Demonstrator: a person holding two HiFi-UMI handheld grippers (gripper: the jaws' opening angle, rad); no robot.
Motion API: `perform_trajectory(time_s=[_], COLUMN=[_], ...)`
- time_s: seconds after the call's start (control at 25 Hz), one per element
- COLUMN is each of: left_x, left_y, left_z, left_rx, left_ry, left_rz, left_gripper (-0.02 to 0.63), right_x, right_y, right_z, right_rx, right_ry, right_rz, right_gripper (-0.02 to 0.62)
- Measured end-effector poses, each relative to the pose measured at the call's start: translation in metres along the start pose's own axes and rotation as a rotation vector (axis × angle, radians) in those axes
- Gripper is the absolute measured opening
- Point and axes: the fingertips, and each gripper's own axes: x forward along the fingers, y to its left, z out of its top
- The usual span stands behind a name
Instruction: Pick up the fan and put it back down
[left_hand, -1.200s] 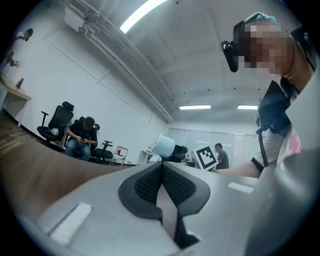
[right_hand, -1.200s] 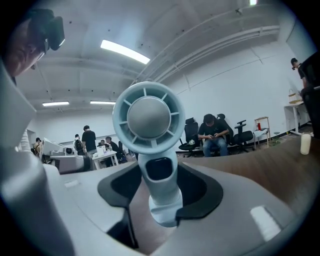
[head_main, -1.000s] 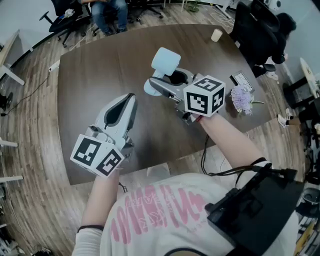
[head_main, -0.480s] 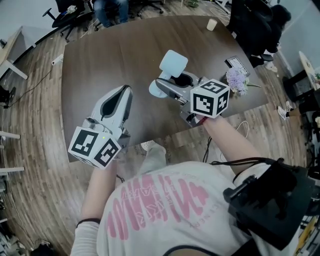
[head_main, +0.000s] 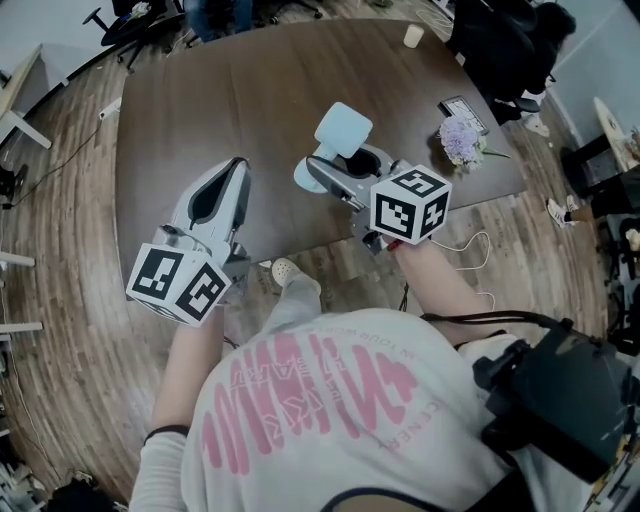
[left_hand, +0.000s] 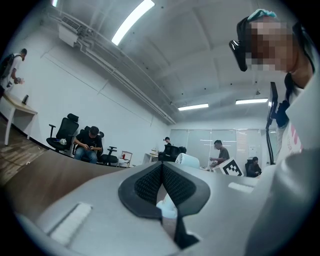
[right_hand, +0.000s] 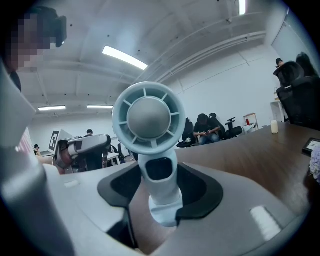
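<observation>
The right claw (head_main: 325, 168) is clamped on the stem of the fan (head_main: 343, 128), one pad on either side, with the round head rising beyond the tips. The fan sits over the near part of the worktop (head_main: 200, 90), right of its middle; whether its base clears the surface cannot be told. The left claw (head_main: 237, 168) is closed and empty, its pads meeting at the tips, and it points away over the near left part of the worktop.

Since a second ago both claws have drawn back towards the near edge, and the fan has come with the right claw in the same grip. The left claw's marker cube now hangs past that edge, over the floor. The flowers (head_main: 460, 140) and the cup (head_main: 413, 36) now lie farther from the claws, and a shoe (head_main: 285, 270) shows below the near edge.
</observation>
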Motion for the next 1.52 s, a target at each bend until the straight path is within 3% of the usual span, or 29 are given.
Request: perform_trajectory(time_s=[0.2, 0.4, 0.88, 1.16, 1.52], left_x=[-0.004, -0.007, -0.018, -0.043, -0.109], left_y=[-0.007, -0.004, -0.001, 0.025, 0.095], left_z=[0.004, 0.006, 0.009, 0.019, 0.043], left_rx=[0.036, -0.022, -0.006, 0.013, 0.019], left_ry=[-0.004, -0.022, -0.014, -0.032, -0.027], left_rz=[0.022, 0.037, 0.113, 0.191, 0.319], left_gripper=[0.017, 0.018, 0.018, 0.018, 0.018], right_x=[-0.012, -0.018, -0.012, 0.025, 0.109], right_y=[-0.001, -0.007, 0.003, 0.022, 0.070], right_z=[-0.002, 0.000, 0.009, 0.015, 0.022], right_rx=[0.011, 0.050, 0.044, 0.027, 0.018], right_ry=[-0.009, -0.020, -0.025, -0.018, -0.002], right_rz=[-0.015, -0.014, 0.051, 0.120, 0.198], right_gripper=[0.230, 0.230, 0.230, 0.230, 0.231])
